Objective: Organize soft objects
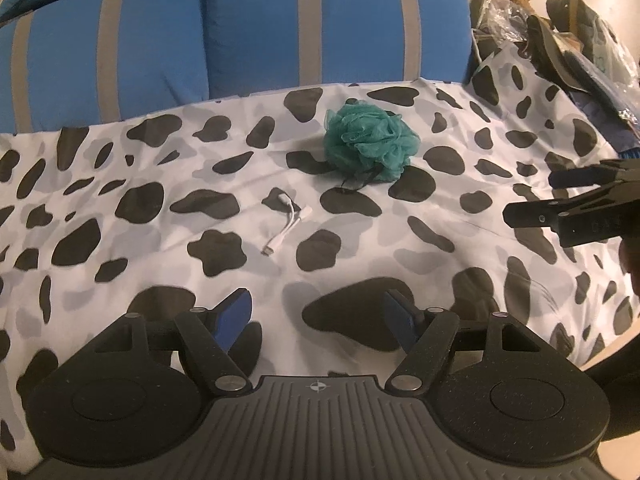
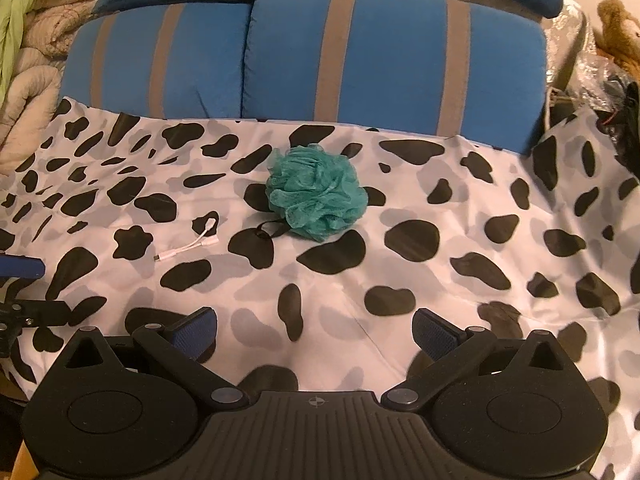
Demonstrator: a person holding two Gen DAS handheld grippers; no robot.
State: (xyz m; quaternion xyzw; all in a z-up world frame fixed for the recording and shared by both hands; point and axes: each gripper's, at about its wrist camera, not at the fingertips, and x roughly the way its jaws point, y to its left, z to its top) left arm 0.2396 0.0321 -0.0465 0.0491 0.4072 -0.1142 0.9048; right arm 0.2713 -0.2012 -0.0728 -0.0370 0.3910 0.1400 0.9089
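Nearest, the left hand-held gripper (image 1: 316, 316) and right hand-held gripper (image 2: 314, 332) hover with fingers spread, gripping nothing. Beyond lies a white cable (image 1: 282, 220), then the teal bath sponge (image 2: 316, 198) on the spotted bedsheet (image 2: 440, 280), before blue pillows (image 2: 396, 60).

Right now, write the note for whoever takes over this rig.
Left gripper: open, empty, above the cow-print sheet.
Right gripper: open, empty, above the same sheet.
Teal mesh bath pouf: lies loose on the sheet in front of the blue striped pillows, untouched.
White adapter cable: on the sheet, left of the pouf.
Done: nothing visibly sorted.
Left: pick up and place the pouf.
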